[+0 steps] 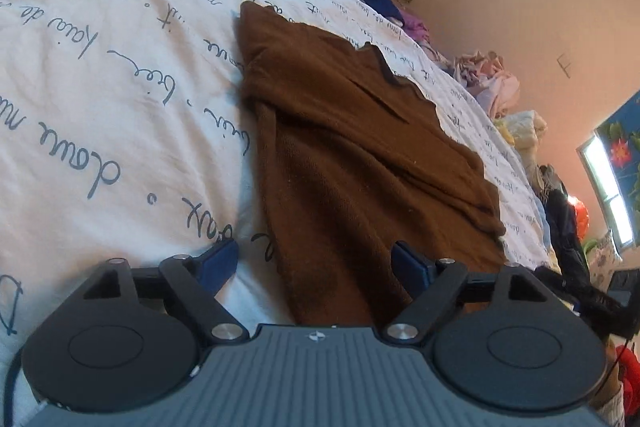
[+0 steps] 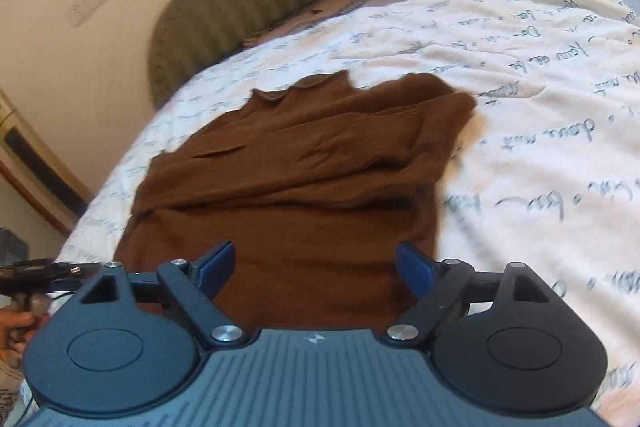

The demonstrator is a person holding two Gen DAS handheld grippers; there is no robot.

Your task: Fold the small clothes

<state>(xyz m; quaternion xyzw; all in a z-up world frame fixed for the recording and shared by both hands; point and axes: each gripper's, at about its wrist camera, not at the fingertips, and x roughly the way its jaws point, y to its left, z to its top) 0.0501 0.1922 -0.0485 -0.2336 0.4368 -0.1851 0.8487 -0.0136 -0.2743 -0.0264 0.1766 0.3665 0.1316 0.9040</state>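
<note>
Now the brown sweater (image 2: pixel 288 187) is lying on the bed (image 2: pixel 540 75), already folded over itself once. Both the left tongs (image 1: pixel 316 267) and right tongs (image 2: pixel 316 267) are hanging wide, holding nothing. More folding is probably waiting.

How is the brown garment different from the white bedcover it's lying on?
The brown garment is plain, dark and small; the white bedcover is pale, printed with handwritten words, and far wider. The garment is folded over itself, the bedcover spread out. Both are soft, wrinkled cloth.
</note>
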